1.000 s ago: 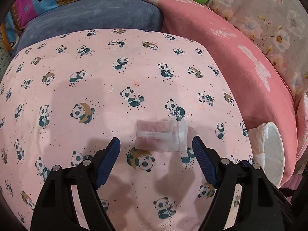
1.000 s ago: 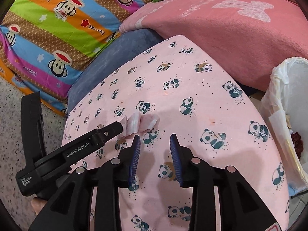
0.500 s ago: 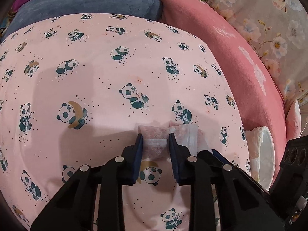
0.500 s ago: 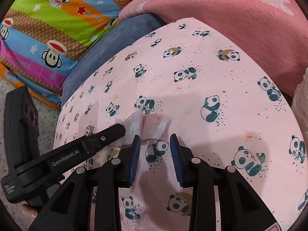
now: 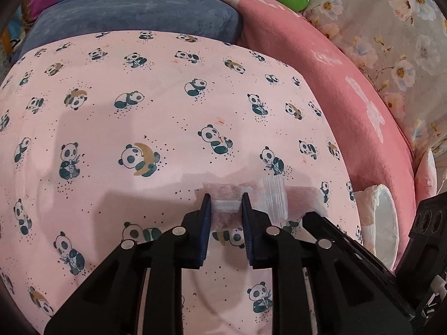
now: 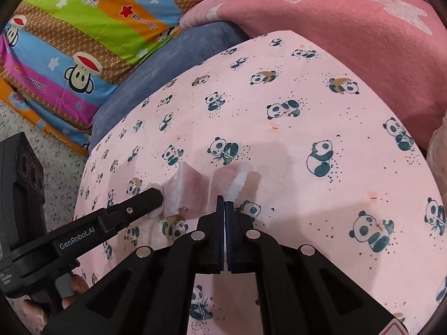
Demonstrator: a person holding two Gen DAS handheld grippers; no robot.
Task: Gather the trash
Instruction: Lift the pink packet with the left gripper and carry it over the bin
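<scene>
A small clear zip bag [image 5: 251, 195] with pinkish content lies on the pink panda sheet [image 5: 139, 117]. My left gripper [image 5: 225, 199] straddles the bag's left half; its jaws are closing and the blue pads press the bag, which bunches between them. In the right wrist view the bag [image 6: 195, 187] is crumpled, with a left finger [image 6: 145, 199] against its left end. My right gripper [image 6: 225, 199] is shut, its tips at the bag's near edge by the white strip. I cannot tell whether film is pinched there. One right finger [image 5: 321, 223] shows beside the bag's right end.
A white bin bag [image 5: 382, 223] stands open at the sheet's right edge. A pink blanket [image 5: 349, 97] and a blue cushion [image 5: 139, 8] border the sheet at the back. A striped cartoon pillow [image 6: 83, 28] and speckled floor [image 6: 42, 145] lie to the left.
The left jaws came in from wide open onto the bag, which has bunched up. The right gripper moved up to the bag's near edge and shut.
</scene>
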